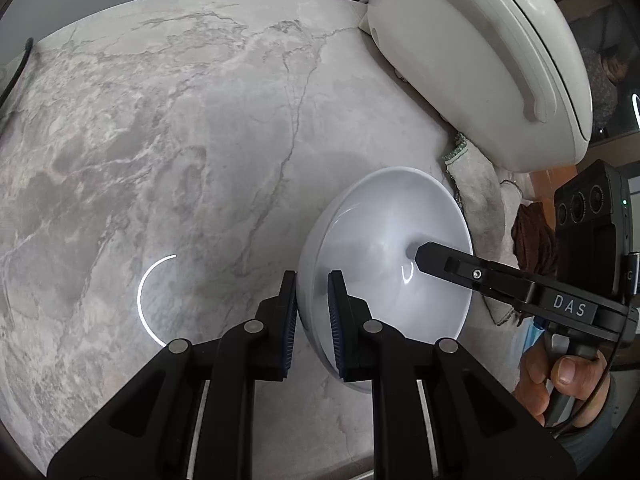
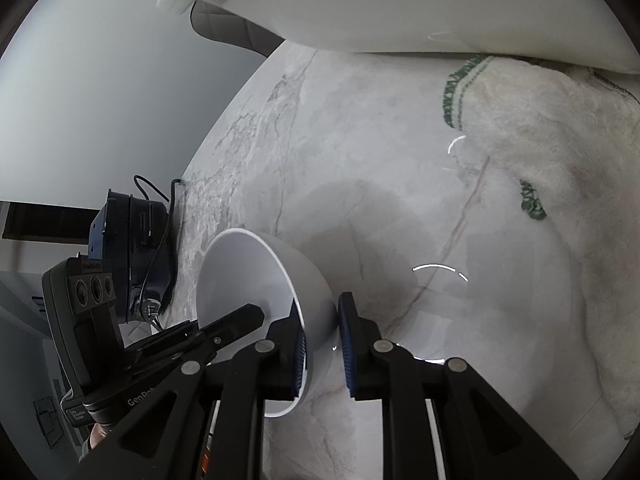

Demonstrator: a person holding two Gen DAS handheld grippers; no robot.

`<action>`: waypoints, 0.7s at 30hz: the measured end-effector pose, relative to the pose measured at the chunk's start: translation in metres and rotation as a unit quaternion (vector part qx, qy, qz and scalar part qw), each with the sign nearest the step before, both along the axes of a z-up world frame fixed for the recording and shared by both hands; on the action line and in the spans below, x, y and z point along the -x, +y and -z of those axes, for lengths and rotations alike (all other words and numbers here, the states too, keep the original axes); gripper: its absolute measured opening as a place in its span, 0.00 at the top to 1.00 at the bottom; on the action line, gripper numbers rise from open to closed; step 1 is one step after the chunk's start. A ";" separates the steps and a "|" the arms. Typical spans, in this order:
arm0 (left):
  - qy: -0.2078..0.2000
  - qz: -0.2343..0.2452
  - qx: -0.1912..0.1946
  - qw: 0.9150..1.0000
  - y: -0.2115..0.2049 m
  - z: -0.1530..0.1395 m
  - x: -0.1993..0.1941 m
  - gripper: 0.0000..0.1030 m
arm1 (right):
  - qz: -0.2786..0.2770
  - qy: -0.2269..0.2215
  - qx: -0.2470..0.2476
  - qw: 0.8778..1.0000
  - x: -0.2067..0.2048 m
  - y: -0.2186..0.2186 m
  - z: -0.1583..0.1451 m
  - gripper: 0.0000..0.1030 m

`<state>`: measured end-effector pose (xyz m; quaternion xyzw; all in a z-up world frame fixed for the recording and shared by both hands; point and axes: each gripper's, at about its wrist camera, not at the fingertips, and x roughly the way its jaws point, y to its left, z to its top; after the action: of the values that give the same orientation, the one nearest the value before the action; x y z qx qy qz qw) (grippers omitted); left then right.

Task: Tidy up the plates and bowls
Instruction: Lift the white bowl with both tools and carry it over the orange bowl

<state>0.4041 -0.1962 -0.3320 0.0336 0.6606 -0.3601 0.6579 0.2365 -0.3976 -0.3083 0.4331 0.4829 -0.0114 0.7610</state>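
A white bowl [image 1: 384, 248] is held tilted on its side above the marble table [image 1: 160, 140]. My left gripper [image 1: 312, 312] is shut on the bowl's rim, one pad outside and one inside. My right gripper [image 2: 322, 340] is shut on the opposite rim of the same bowl [image 2: 248, 280], one pad inside and one outside. In the left wrist view one finger [image 1: 452, 264] of the right gripper reaches into the bowl. In the right wrist view a finger [image 2: 228, 324] of the left gripper shows inside the bowl.
A large cream appliance with a lid [image 1: 460, 52] stands at the table's right edge, also overhead in the right wrist view [image 2: 360, 4]. A white cloth with green stitching [image 2: 540, 152] lies beside it. A black device with cables [image 2: 132, 248] sits at the table's left edge.
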 end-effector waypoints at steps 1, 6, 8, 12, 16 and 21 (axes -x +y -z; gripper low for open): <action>-0.001 -0.006 0.002 1.000 0.008 -0.005 0.002 0.87 | -0.005 -0.002 0.000 1.000 -0.001 0.005 -0.003 0.83; -0.014 -0.040 0.006 0.999 0.063 -0.033 0.013 0.87 | -0.045 -0.015 -0.001 0.999 -0.004 0.043 -0.022 0.83; -0.020 -0.056 0.008 0.998 0.090 -0.045 0.018 0.87 | -0.064 -0.022 -0.003 0.998 -0.005 0.063 -0.030 0.83; -0.036 -0.095 0.009 0.995 0.152 -0.071 0.035 0.87 | -0.112 -0.036 -0.003 0.993 -0.010 0.111 -0.046 0.83; -0.049 -0.143 0.006 0.988 0.221 -0.091 0.058 0.87 | -0.172 -0.046 0.000 0.984 -0.016 0.168 -0.061 0.82; -0.060 -0.204 -0.005 0.977 0.300 -0.107 0.100 0.87 | -0.247 -0.049 0.000 0.968 -0.012 0.241 -0.069 0.82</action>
<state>0.3042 0.1036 -0.2248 -0.0773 0.6149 -0.2128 0.7554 0.2489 -0.1569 -0.2396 0.3006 0.5368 0.1980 0.7631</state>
